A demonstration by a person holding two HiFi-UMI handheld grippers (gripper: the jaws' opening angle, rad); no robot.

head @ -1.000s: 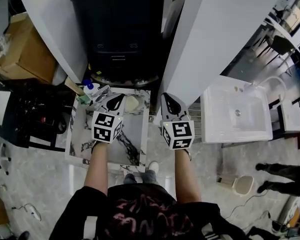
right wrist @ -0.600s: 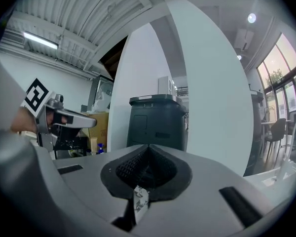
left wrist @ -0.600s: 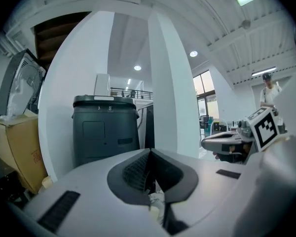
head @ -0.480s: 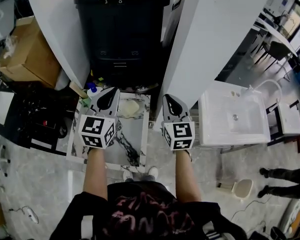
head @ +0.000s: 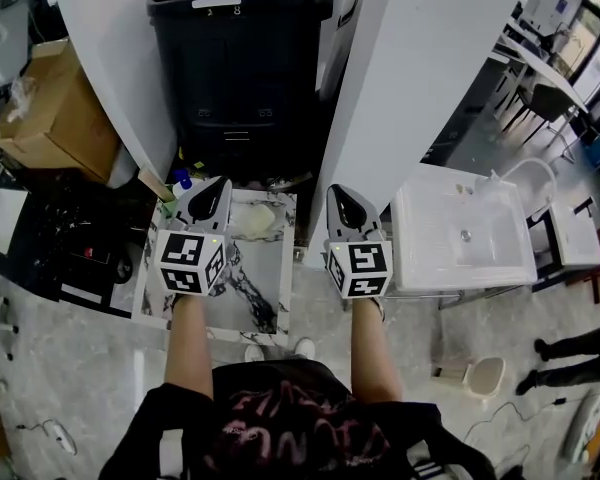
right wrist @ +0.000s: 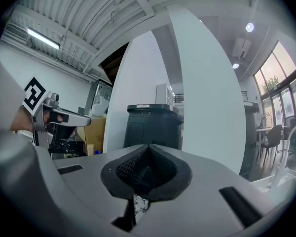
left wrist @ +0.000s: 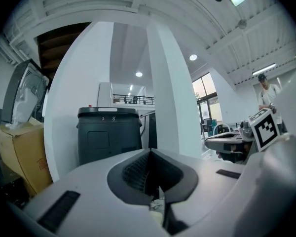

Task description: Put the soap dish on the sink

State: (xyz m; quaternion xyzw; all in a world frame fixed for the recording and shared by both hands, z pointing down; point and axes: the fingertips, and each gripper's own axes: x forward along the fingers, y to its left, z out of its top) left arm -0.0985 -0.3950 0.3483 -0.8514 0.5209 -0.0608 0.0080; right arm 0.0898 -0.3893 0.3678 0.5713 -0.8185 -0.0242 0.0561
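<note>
A pale cream soap dish lies at the far end of a small marble-topped table. My left gripper hovers over the table's far left corner, just left of the dish, with its jaws shut and nothing between them. My right gripper hangs past the table's right edge, between the table and the white sink, also shut and holding nothing. In the left gripper view and the right gripper view the dark pads meet. The dish shows in neither gripper view.
A black bin stands beyond the table between two white pillars. A blue-capped bottle stands at the table's far left corner. A cardboard box and dark clutter fill the left side. A person's feet show at right.
My left gripper has drifted left, away from the soap dish. The right gripper has barely moved. The head view has tilted slightly.
</note>
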